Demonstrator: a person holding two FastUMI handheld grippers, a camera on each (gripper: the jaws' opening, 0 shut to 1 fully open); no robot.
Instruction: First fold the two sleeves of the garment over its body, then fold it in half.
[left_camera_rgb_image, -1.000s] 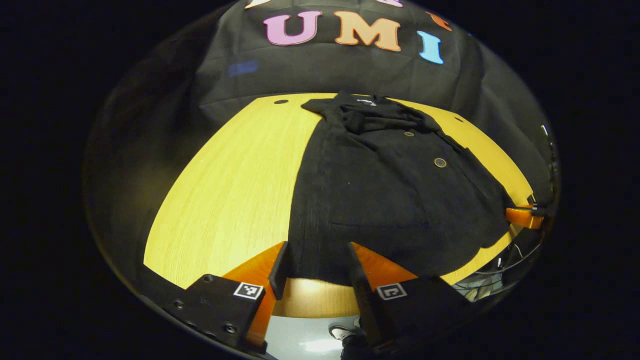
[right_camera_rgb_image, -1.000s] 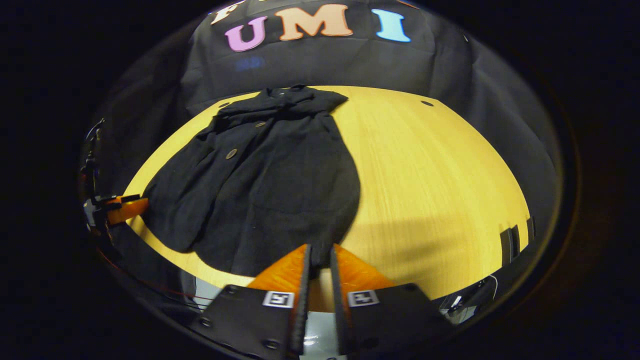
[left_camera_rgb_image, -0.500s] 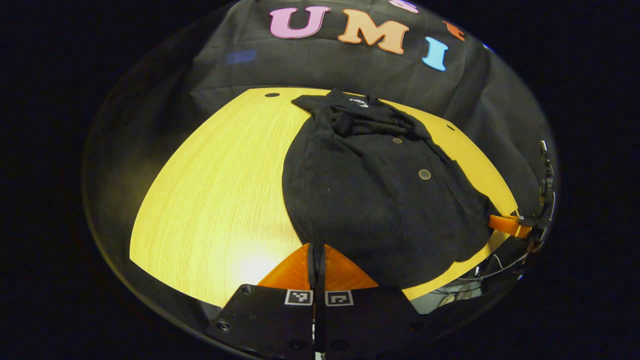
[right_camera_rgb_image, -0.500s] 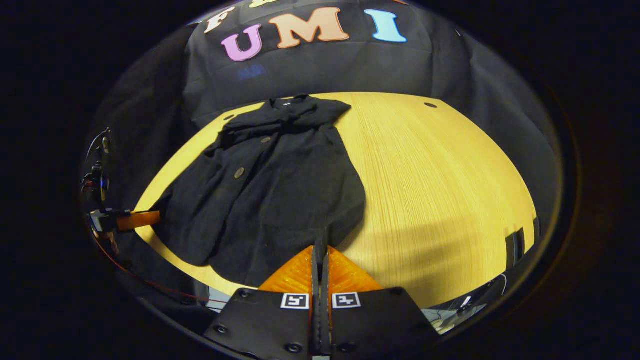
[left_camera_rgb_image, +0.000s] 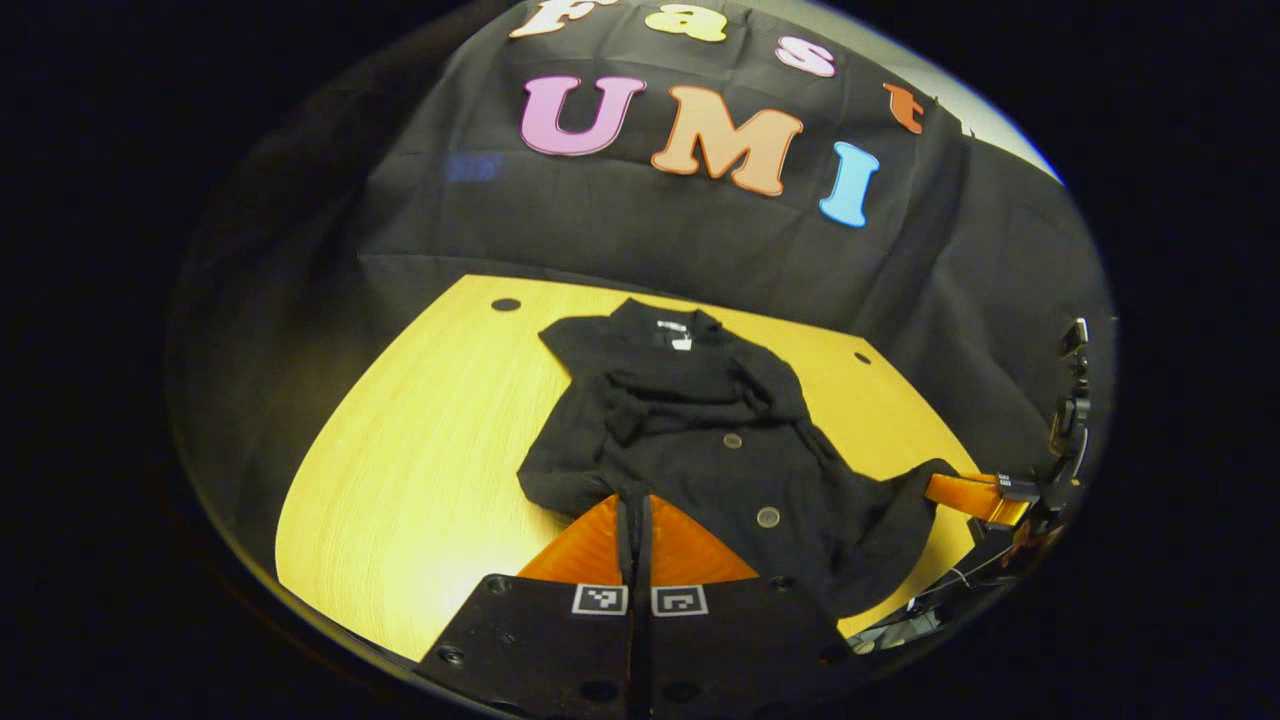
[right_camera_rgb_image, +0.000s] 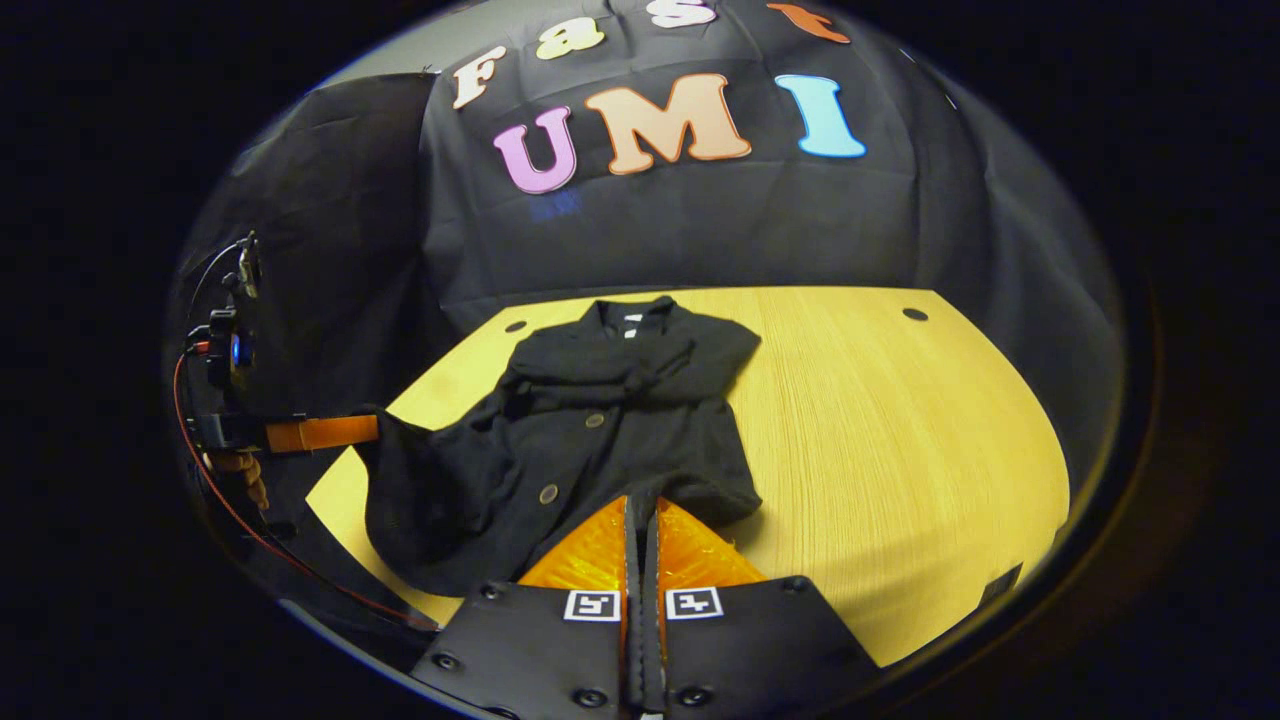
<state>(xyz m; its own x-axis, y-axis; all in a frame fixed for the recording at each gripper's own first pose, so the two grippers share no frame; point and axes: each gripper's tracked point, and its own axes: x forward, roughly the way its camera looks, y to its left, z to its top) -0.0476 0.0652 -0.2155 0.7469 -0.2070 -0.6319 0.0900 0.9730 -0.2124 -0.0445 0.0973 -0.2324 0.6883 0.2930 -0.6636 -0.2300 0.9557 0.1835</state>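
Yellow table (left_camera_rgb_image: 420, 480) bare beside garment (left_camera_rgb_image: 700, 450); left tongs (left_camera_rgb_image: 634, 515), right tongs (right_camera_rgb_image: 645, 515) each clamped on hem.

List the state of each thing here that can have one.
garment: sleeves folded over body, hem lifted off the table, half fold under way
left gripper: shut on the garment's hem
right gripper: shut on the garment's hem
table: garment's collar end resting on it

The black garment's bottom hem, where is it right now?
The hem of the black garment is lifted off the yellow table, pinched by the right gripper at one corner and the left gripper at the other.
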